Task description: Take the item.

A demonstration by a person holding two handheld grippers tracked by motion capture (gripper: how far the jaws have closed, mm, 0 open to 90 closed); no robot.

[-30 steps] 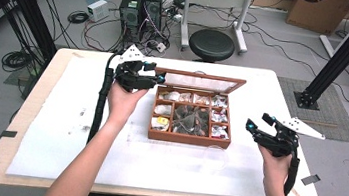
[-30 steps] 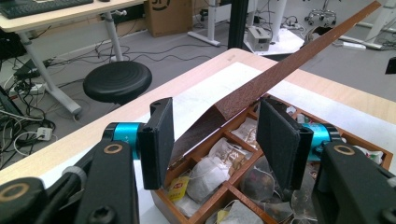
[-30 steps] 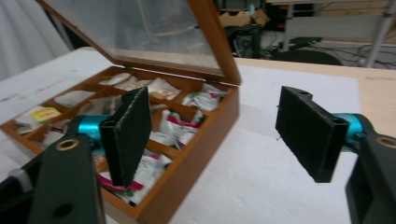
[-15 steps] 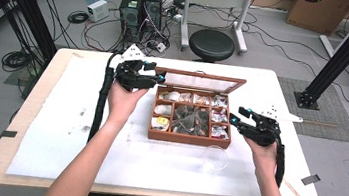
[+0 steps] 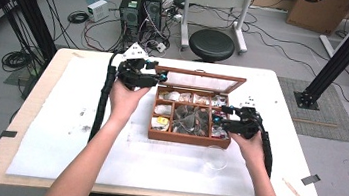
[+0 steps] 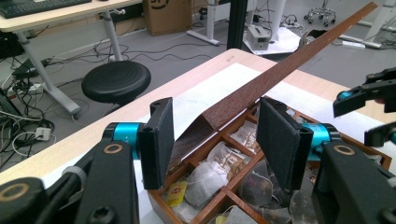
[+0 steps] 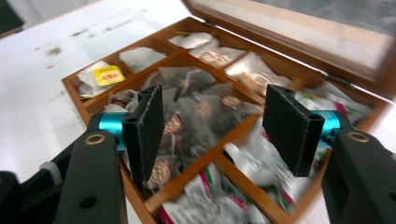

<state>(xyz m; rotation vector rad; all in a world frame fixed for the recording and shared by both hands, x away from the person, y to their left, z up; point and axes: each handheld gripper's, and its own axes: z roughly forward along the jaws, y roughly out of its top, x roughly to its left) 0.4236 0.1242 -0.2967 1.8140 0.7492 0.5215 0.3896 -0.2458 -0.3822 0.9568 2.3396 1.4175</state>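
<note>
Two hand-held grippers point(image 5: 160, 76) point(image 5: 220, 118) flanking tea box point(image 5: 188, 139)

My two black two-jaw grippers, left point(image 5: 157, 75) and right point(image 5: 219, 116), one open brown wooden box with glass-paned lid point(image 5: 188, 139), one clear glass cup point(image 5: 215, 158), one white sheet over one pale wooden table point(image 5: 29, 115), one round black stool point(image 5: 212, 44), tea bags too jumbled to count
</note>
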